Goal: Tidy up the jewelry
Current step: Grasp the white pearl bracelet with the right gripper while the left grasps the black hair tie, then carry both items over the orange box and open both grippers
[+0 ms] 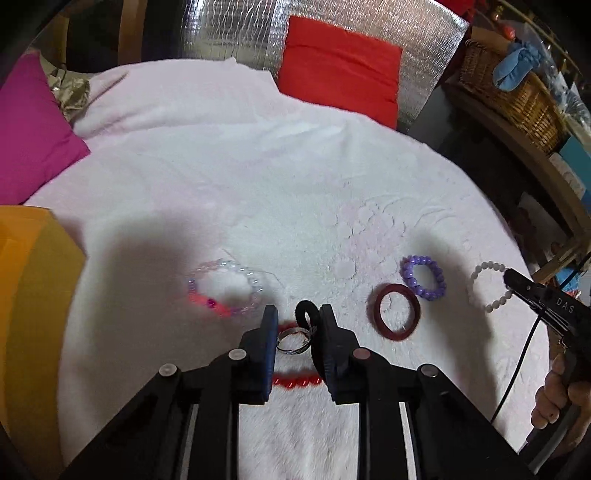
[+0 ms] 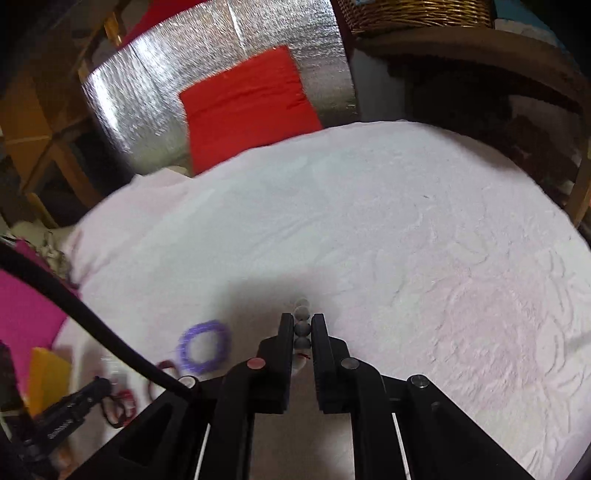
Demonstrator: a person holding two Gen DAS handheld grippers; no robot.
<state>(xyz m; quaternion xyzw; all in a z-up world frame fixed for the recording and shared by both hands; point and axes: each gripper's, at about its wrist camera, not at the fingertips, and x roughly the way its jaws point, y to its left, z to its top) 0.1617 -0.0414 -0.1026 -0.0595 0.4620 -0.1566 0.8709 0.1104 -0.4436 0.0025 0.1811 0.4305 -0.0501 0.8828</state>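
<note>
White bead bracelet pinched in right gripper — left gripper straddles silver ring.

A white fleecy blanket covers the surface, with an embossed pattern pressed into its right part. A magenta cushion lies at its left edge, and an orange box stands just in front of that cushion. Behind the blanket a silver foil sheet rises with a red cushion leaning against it. To the right a wicker basket sits on a wooden shelf, holding what may be blue cloth.
</note>
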